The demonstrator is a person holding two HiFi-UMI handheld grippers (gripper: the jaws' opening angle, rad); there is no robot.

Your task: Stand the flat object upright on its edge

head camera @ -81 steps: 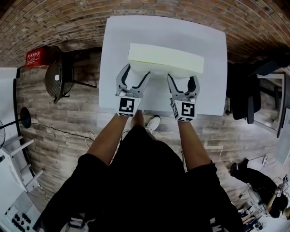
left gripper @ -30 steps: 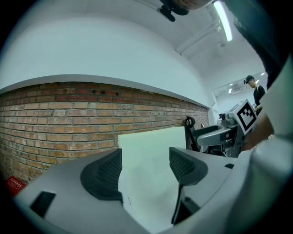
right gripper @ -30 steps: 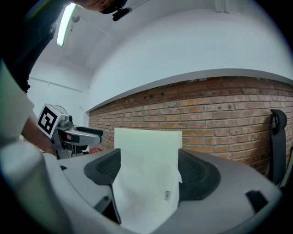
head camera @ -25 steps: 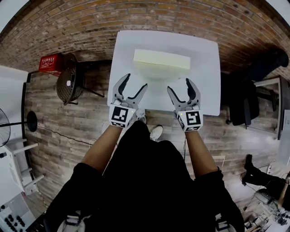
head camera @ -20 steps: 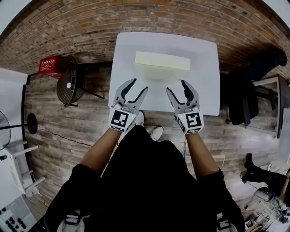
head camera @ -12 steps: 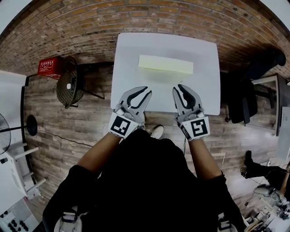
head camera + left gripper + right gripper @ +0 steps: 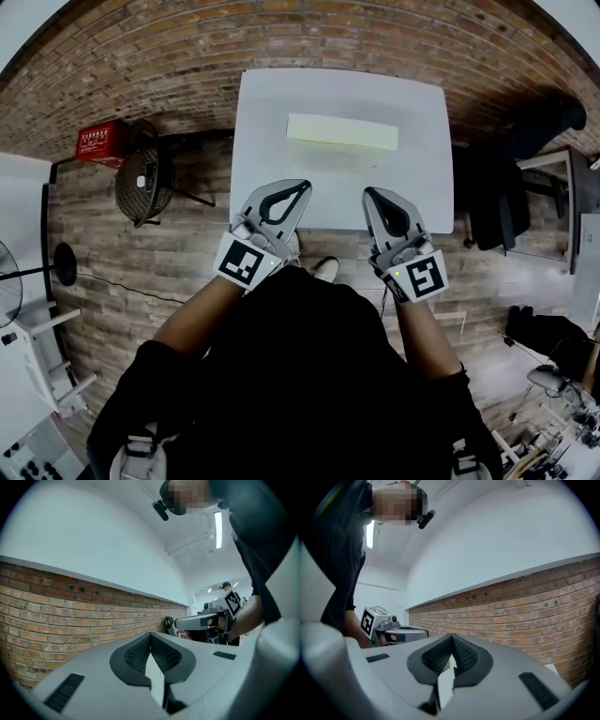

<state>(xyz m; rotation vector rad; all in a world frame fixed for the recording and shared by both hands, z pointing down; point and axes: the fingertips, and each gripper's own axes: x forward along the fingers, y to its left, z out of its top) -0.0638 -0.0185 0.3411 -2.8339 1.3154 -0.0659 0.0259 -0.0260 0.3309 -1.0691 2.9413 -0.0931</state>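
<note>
While both pairs of tongs hover over the near edge of the white table (image 7: 422, 187), the pale yellow flat object (image 7: 342, 133) sits toward the far side of the tabletop, at 12 o'clock from them and well apart from both. From above it shows as a long narrow strip with a soft shadow on its near side, so it looks to be standing on its long edge, touched by nothing.

The left gripper (image 7: 302, 186) lies at about 7 o'clock from the object. Its jaws are pressed fully together, tip against tip, with nothing between them. The right gripper (image 7: 371, 193), at about 5 o'clock from the object, is closed the same way and is equally empty.

Off the table at 9 o'clock stand a round-backed chair (image 7: 141, 183) and a red box (image 7: 101, 142).
</note>
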